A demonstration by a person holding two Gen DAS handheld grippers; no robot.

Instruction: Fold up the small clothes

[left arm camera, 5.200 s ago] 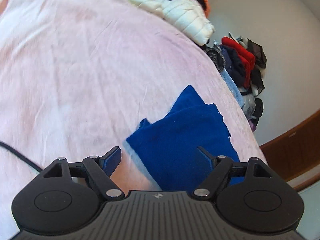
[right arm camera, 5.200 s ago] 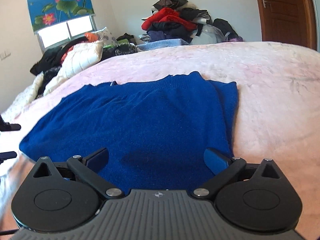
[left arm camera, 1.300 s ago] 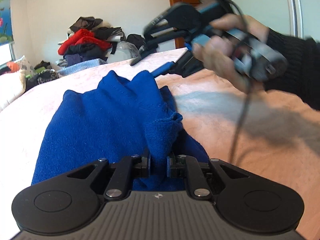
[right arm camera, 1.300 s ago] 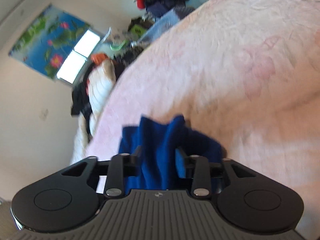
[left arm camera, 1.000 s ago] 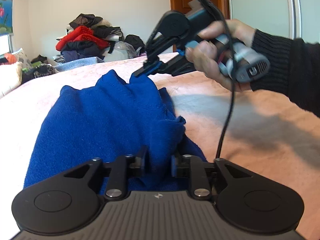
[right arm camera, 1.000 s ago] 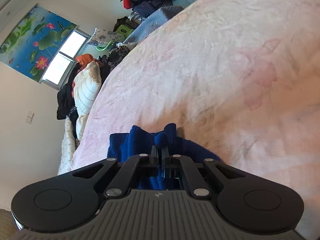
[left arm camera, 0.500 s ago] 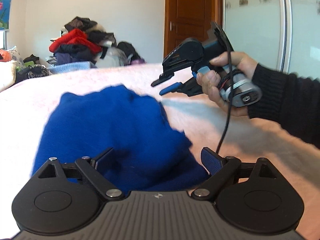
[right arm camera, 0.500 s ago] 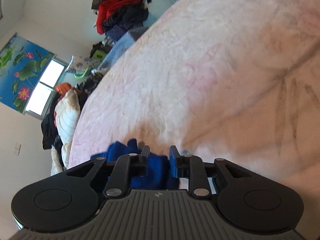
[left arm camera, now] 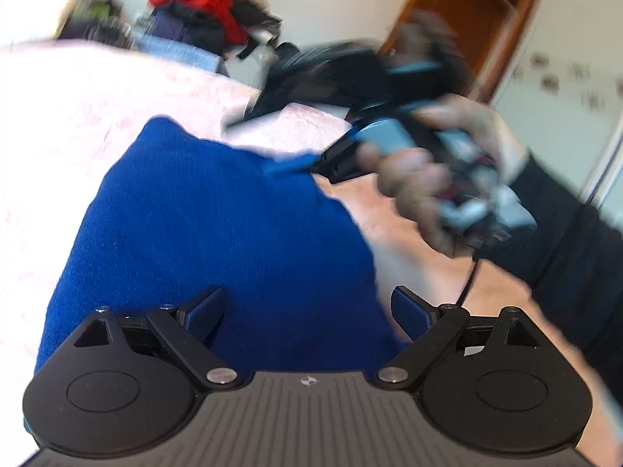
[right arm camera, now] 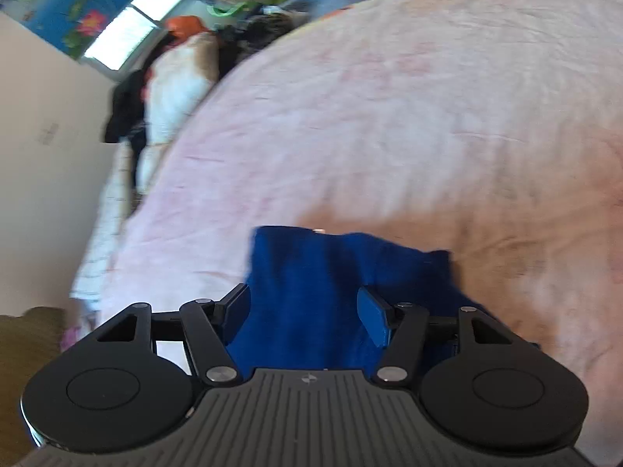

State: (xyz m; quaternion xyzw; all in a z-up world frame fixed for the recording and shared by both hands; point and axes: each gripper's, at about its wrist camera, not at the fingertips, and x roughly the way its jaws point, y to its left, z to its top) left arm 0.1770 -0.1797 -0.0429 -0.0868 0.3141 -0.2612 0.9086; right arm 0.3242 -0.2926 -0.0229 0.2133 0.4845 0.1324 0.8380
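A folded blue knit sweater (left arm camera: 218, 233) lies on the pink bedspread (left arm camera: 66, 116). My left gripper (left arm camera: 307, 311) stands open just above the sweater's near edge, its pads clear of the cloth. In the left wrist view the right gripper (left arm camera: 268, 144) shows blurred over the sweater's far right corner, held by a hand in a black sleeve (left arm camera: 576, 241). In the right wrist view my right gripper (right arm camera: 303, 311) has its jaws opening, with the blue sweater (right arm camera: 331, 284) lying loose between and below the pads.
A heap of red and dark clothes (left arm camera: 206, 11) sits beyond the bed's far edge by a wooden door (left arm camera: 459, 11). White quilted bedding and clothes (right arm camera: 175, 74) lie under a window (right arm camera: 132, 27). A black cable (left arm camera: 469, 280) hangs from the right gripper.
Both grippers let go of the sweater corners they held a second ago, and the cloth dropped flat. The right gripper swung back over the sweater's far corner. Both views have tilted.
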